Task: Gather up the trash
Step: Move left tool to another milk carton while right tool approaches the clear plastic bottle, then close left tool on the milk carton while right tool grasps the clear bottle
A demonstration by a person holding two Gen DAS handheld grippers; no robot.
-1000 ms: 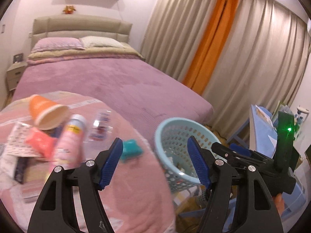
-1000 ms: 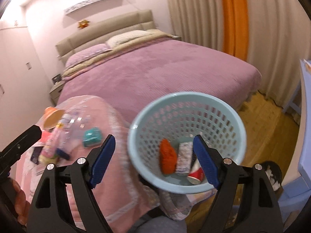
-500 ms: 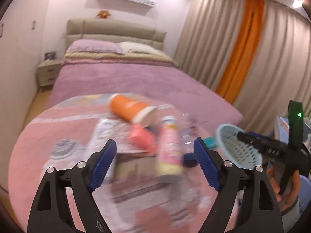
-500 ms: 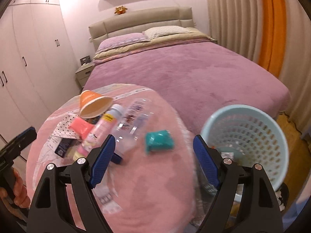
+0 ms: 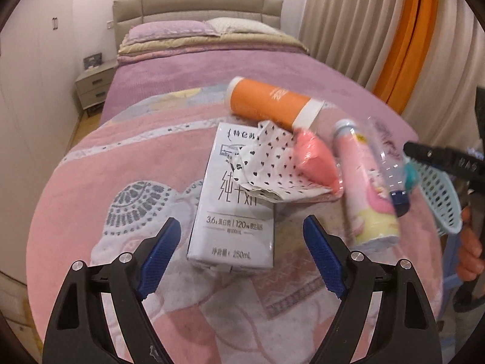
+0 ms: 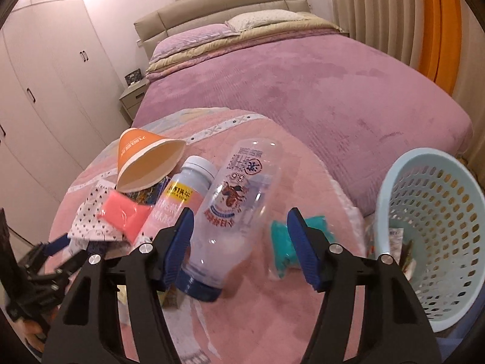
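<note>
Trash lies on a pink-covered round table [image 5: 91,188]. My left gripper [image 5: 242,261] is open and empty, just in front of a white milk carton [image 5: 233,212]. Beyond the carton lie a heart-print wrapper [image 5: 272,170], a pink packet [image 5: 316,160], an orange paper cup [image 5: 269,103] and a pink bottle [image 5: 366,188]. My right gripper [image 6: 239,248] is open and empty, with a clear plastic bottle [image 6: 236,209] lying between its fingers and a teal packet [image 6: 285,242] by the right finger. The light blue basket [image 6: 430,236] stands at the right and holds some trash.
A bed with a purple cover [image 6: 303,85] lies behind the table. A nightstand [image 5: 94,88] and white wardrobes [image 6: 45,91] are at the left. Curtains [image 5: 394,39] hang at the right. The other gripper shows at the edge of each view.
Both grippers have swung left from the basket to the table and come closer to the trash. The left one now faces the milk carton; the right one now straddles the clear bottle.
</note>
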